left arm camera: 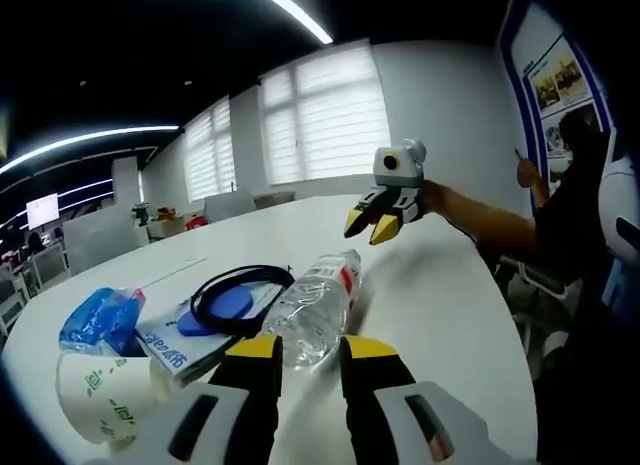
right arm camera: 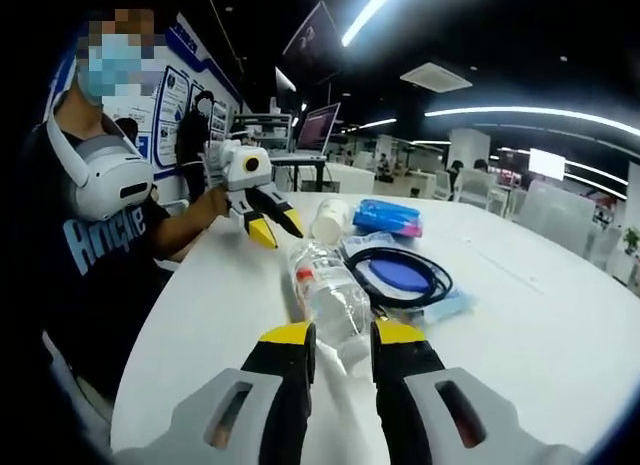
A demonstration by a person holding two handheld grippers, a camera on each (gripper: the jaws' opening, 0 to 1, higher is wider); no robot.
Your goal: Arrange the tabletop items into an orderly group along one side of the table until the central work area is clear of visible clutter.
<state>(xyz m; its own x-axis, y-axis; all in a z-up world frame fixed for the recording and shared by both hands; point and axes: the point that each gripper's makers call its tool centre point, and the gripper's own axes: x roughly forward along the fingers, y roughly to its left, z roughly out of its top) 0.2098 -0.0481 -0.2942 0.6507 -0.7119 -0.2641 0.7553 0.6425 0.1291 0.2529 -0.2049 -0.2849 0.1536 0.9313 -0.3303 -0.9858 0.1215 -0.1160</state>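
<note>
Jaws parted on my left gripper [left arm camera: 305, 357] and right gripper [right arm camera: 343, 341]; ahead: one bottle [left arm camera: 315, 307], one cup [left arm camera: 100, 393], one cable loop [left arm camera: 240, 295].

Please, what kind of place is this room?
Probably an office or meeting room. The items lie on a large white table, there are windows with closed blinds behind it, and desks with computer screens stand further back under long ceiling strip lights.
</note>
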